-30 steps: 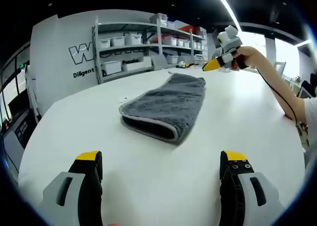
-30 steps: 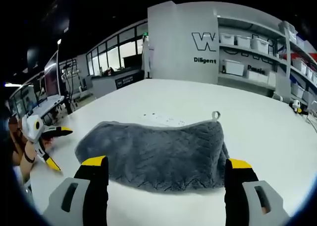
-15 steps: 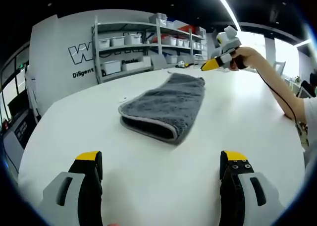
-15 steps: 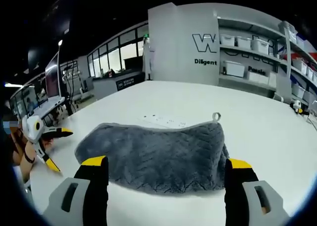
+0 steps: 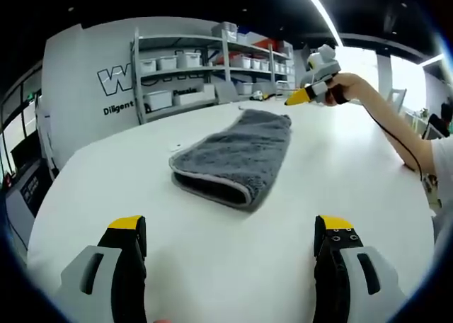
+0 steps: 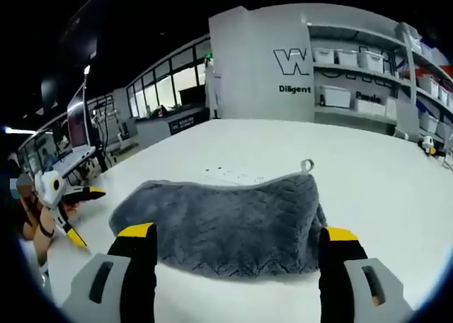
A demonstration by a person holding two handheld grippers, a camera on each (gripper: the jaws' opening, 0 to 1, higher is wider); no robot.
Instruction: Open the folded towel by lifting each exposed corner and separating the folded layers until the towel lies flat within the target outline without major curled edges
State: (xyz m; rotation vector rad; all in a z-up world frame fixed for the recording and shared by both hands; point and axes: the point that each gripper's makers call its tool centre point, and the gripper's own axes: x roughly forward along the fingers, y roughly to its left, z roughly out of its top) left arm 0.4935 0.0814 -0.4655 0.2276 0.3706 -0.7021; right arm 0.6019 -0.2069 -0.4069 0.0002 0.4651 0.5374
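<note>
Nothing on the round white table point(image 5: 212, 252) has shifted, folded grey plush towel point(image 5: 233, 156) with pale edging and small hanging loop point(image 6: 308, 166) lies doubled mid-table, untouched, left gripper point(image 5: 230, 245) and right gripper point(image 6: 237, 256) jaws spread wide, empty.

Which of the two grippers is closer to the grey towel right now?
The right gripper: the towel lies just beyond its open jaws. The left gripper has a bare stretch of white table between it and the towel.

plush grey cloth towel point(image 6: 226, 227), smooth white table point(image 5: 212, 266)
</note>
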